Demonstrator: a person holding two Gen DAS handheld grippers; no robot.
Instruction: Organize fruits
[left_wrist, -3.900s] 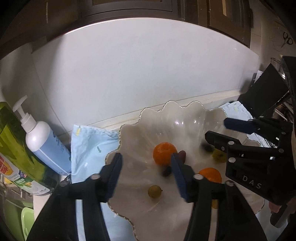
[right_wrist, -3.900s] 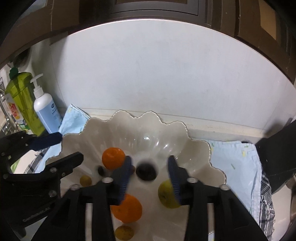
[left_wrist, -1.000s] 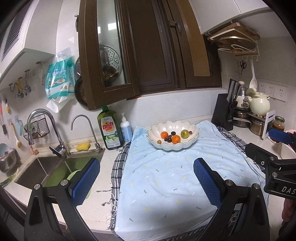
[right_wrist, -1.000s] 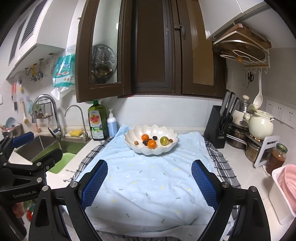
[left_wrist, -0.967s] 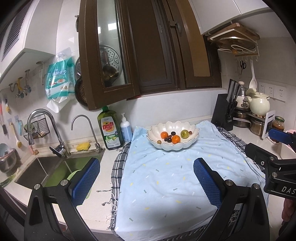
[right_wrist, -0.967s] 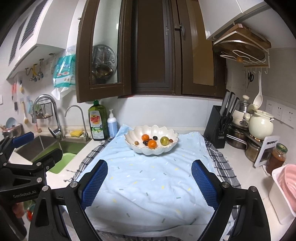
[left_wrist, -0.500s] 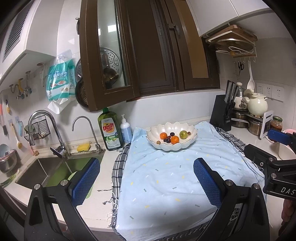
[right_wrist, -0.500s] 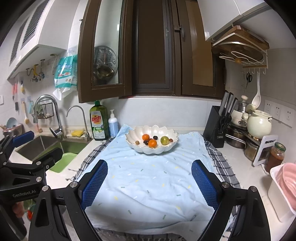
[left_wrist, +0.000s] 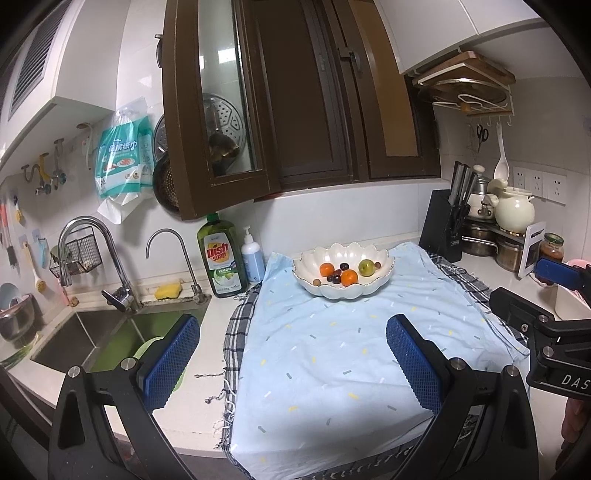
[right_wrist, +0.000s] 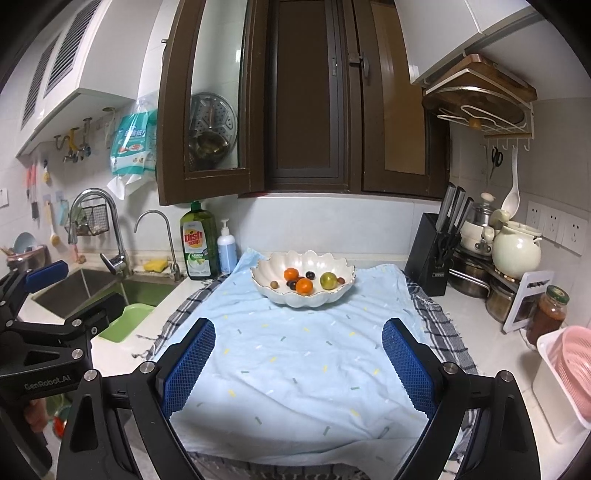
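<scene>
Nearest the cameras, left gripper (left_wrist: 291, 362) and right gripper (right_wrist: 297, 363) both spread wide, holding nothing, above the pale blue cloth (right_wrist: 295, 354) on the surface. Farther back on the cloth, white scalloped bowl (right_wrist: 334, 293) holds two oranges (right_wrist: 304, 285), a green fruit (right_wrist: 328, 280) and small dark fruits. Beyond, left: dish soap bottle (right_wrist: 197, 243), sink (left_wrist: 92, 336). Right: knife block (right_wrist: 434, 258).

One bowl (right_wrist: 303, 293), two oranges (right_wrist: 304, 286), perhaps five small fruits (right_wrist: 309, 275).

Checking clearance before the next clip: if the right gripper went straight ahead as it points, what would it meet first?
Probably the blue cloth, short of the bowl; nothing stands between. Depth is uncertain.
</scene>
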